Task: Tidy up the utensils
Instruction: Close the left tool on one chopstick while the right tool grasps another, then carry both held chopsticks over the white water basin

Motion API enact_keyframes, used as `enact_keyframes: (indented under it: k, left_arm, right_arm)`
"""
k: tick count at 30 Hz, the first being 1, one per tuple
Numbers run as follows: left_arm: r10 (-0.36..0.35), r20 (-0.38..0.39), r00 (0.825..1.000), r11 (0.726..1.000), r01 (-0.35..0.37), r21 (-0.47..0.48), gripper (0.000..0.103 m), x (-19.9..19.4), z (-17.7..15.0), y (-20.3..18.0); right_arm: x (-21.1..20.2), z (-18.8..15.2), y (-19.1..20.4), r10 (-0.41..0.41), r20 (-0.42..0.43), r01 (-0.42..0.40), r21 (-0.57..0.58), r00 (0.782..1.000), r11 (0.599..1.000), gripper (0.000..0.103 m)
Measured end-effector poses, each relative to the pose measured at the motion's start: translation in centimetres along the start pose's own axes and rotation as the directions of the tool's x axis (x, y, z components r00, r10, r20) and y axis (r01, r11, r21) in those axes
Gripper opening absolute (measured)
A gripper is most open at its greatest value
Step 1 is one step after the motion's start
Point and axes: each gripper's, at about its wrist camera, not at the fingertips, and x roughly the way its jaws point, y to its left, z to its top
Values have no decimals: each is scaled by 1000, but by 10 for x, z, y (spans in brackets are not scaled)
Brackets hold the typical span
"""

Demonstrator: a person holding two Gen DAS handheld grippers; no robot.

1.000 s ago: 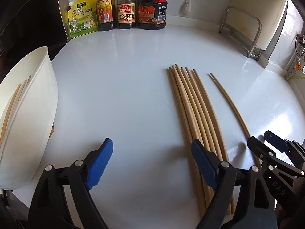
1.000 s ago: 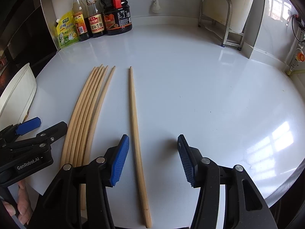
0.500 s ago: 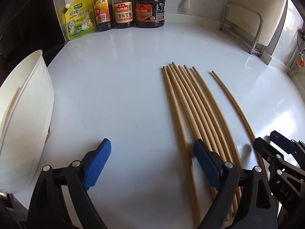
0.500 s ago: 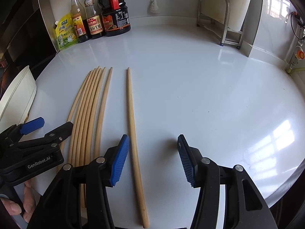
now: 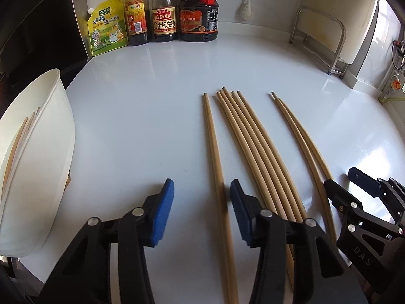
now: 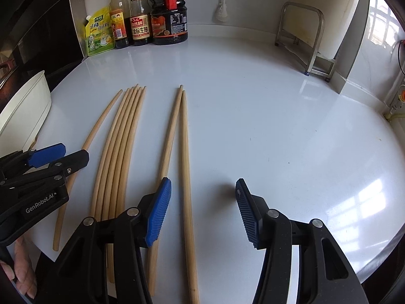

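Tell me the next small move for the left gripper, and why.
Probably finish closing the left gripper on the lone chopstick. Its jaws are closing with that stick lying between them, near the right pad, apart from the bundle. The white holder waits at left.

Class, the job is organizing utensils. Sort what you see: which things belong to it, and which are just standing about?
Belong to the job:
chopsticks on the counter
white holder
left hand-held gripper, jaws closing around one chopstick
right hand-held gripper

Just standing about:
sauce bottles
seasoning pouch
metal rack
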Motion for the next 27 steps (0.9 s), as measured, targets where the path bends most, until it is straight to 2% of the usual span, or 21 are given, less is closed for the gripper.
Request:
enact_keyframes:
  k: [2, 4, 6, 7, 9, 20, 27]
  left_arm:
    - [-7, -6, 1000, 1000, 7, 6, 27, -1, 0, -2]
    - [-16, -18, 1000, 1000, 16, 8, 14, -1, 1, -4]
    - [-18, -25, 1000, 1000, 18, 19, 8, -1, 1, -6]
    - [-15, -26, 1000, 1000, 15, 25, 8, -2, 0, -7]
    - [-12, -26, 1000, 999, 13, 29, 7, -2, 0, -8]
    - [-45, -65, 997, 999, 45, 3, 7, -7, 0, 0]
    - [-73, -46, 996, 997, 73, -3, 7, -23, 5, 7]
  right_arm:
    - [1, 0, 1, 10, 11, -10, -9, 1000, 1000, 47]
    - [1, 2, 1, 9, 16, -9, -21, 1000, 1000, 39]
    - [1, 2, 2, 10, 17, -9, -23, 1000, 1000, 24]
    - [1, 2, 2, 10, 18, -9, -26, 1000, 1000, 21]
    - [0, 2, 4, 9, 18, -8, -40, 1000, 999, 6]
    - [-1, 3, -14, 93, 9, -93, 75, 996, 993, 6]
    - [-10, 5, -19, 111, 29, -114, 123, 993, 986, 6]
